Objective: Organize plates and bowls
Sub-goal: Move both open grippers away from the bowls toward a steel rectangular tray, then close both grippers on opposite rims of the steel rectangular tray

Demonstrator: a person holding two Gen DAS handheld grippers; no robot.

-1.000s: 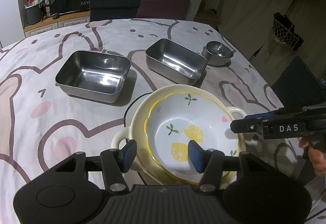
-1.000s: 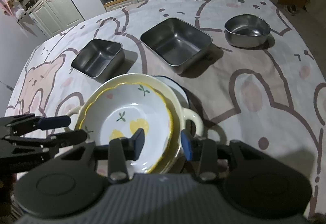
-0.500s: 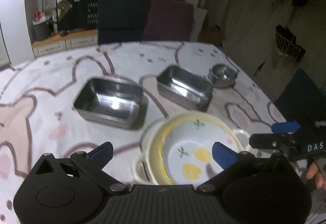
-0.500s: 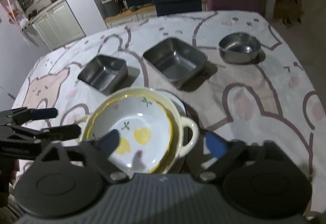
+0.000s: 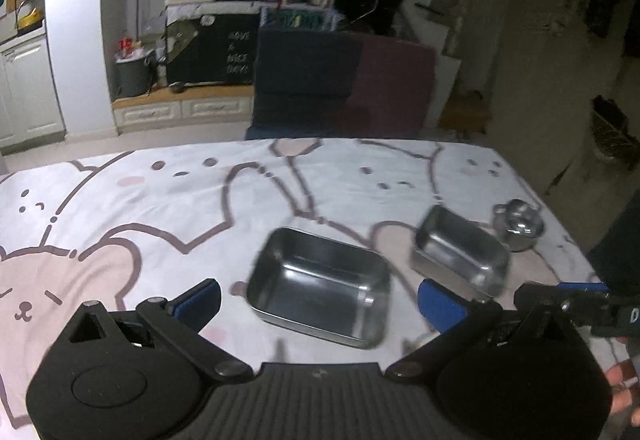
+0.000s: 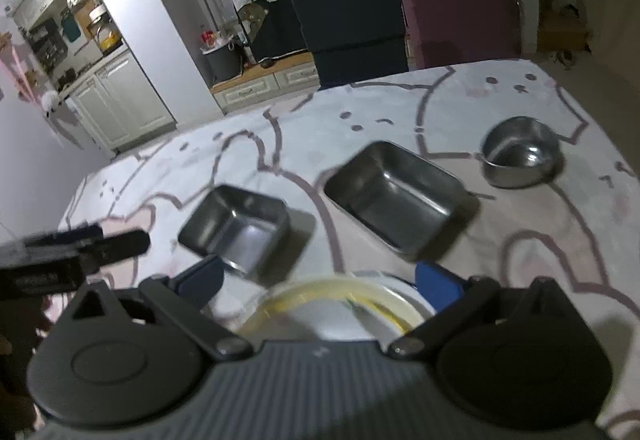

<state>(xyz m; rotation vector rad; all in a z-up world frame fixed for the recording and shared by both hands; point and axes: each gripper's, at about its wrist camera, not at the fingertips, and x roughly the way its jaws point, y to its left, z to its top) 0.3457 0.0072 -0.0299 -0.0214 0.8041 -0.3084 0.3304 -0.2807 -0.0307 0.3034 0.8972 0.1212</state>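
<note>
In the right wrist view a yellow-rimmed bowl [image 6: 336, 294] sits nested in a cream dish on the table, low in the picture and mostly hidden by the gripper body. My right gripper [image 6: 320, 280] hangs above its far rim, its jaws opening, nothing between the pads. My left gripper [image 5: 319, 302] is open wide above the table, with the larger steel tray [image 5: 320, 282] beyond it and untouched. A second steel tray [image 5: 460, 256] and a small round steel bowl [image 5: 518, 226] lie further right. Each gripper shows at the edge of the other's view.
The table wears a cloth with pink rabbit drawings [image 5: 160, 208]. A dark blue chair [image 6: 352, 24] and a maroon chair [image 6: 460, 12] stand at its far side. A hand [image 5: 622, 396] shows at the lower right of the left wrist view.
Both grippers have opened wide and drawn back and up from the nested bowls, which stay on the table. Both views now tilt higher, showing more of the room.
</note>
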